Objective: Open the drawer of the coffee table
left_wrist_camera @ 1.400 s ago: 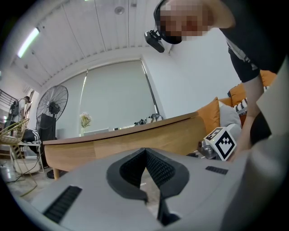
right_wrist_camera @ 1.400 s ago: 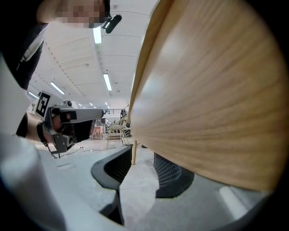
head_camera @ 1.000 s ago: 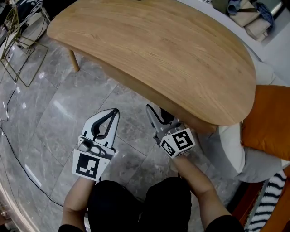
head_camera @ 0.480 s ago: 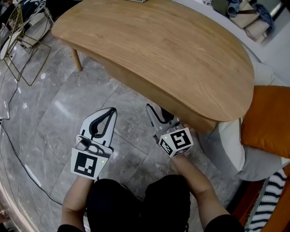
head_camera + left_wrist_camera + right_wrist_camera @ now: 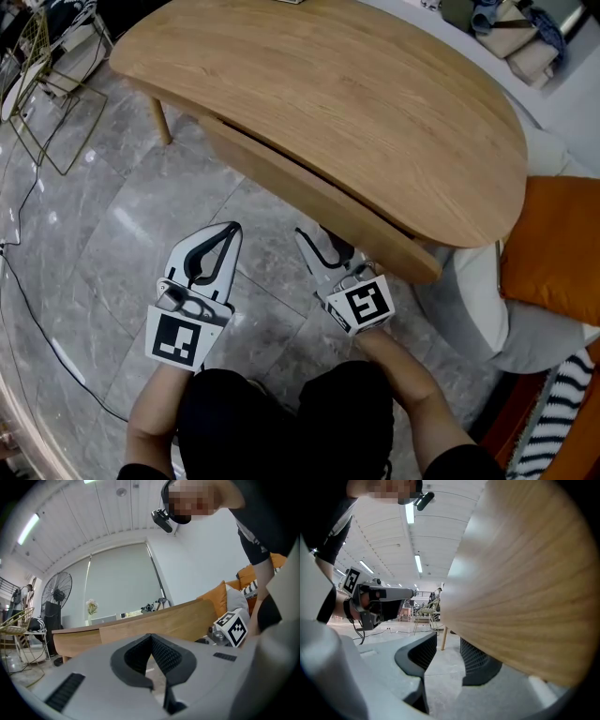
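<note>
Wooden coffee table (image 5: 356,94) with drawer (image 5: 314,195) ajar on grey stone floor (image 5: 122,216)

Light wooden coffee table (image 5: 375,94) with its drawer (image 5: 309,197) slightly open.
The top is rounded and bean-shaped, on slim legs over grey stone tiles. The drawer's long curved front, of the same wood, stands a little out from the near edge, a dark gap behind it.

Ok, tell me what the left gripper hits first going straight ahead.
Likely the curved light-wood drawer front: it fills the view beyond the left gripper's shut tips, depth unclear.
</note>
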`<control>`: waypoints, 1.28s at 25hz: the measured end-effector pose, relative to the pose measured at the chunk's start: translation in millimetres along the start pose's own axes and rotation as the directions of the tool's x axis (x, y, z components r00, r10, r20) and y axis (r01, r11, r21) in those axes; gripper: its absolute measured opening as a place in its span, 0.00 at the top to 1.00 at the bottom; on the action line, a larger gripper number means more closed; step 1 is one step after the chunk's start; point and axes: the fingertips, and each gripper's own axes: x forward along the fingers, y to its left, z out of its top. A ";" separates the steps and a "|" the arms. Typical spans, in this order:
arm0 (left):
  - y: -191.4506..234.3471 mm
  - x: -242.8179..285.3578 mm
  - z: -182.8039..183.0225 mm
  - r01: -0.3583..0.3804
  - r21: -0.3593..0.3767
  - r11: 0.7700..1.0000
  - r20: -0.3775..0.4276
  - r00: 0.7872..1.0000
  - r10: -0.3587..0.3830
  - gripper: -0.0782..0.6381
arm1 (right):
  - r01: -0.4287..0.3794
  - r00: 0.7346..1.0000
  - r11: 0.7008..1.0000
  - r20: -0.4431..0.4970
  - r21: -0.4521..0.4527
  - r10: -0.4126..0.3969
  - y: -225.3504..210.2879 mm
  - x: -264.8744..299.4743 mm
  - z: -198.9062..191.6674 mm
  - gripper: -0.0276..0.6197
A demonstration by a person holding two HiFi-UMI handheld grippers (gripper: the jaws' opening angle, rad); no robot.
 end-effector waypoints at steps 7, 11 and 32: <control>2.7 -4.7 -0.3 -0.018 -0.010 1.000 0.008 1.000 0.018 0.88 | -0.031 1.000 0.999 0.004 -0.028 0.031 14.1 -4.6 1.8 0.73; 5.9 -7.4 0.4 -0.029 -0.010 1.000 0.009 1.000 0.029 0.88 | -0.051 0.999 0.998 -0.009 -0.041 0.051 23.6 -9.4 -1.8 0.73; 9.7 -16.7 0.9 -0.046 0.003 0.999 -0.010 0.999 0.046 0.88 | 0.006 0.999 1.000 0.036 0.002 -0.006 16.7 -12.0 -5.8 0.74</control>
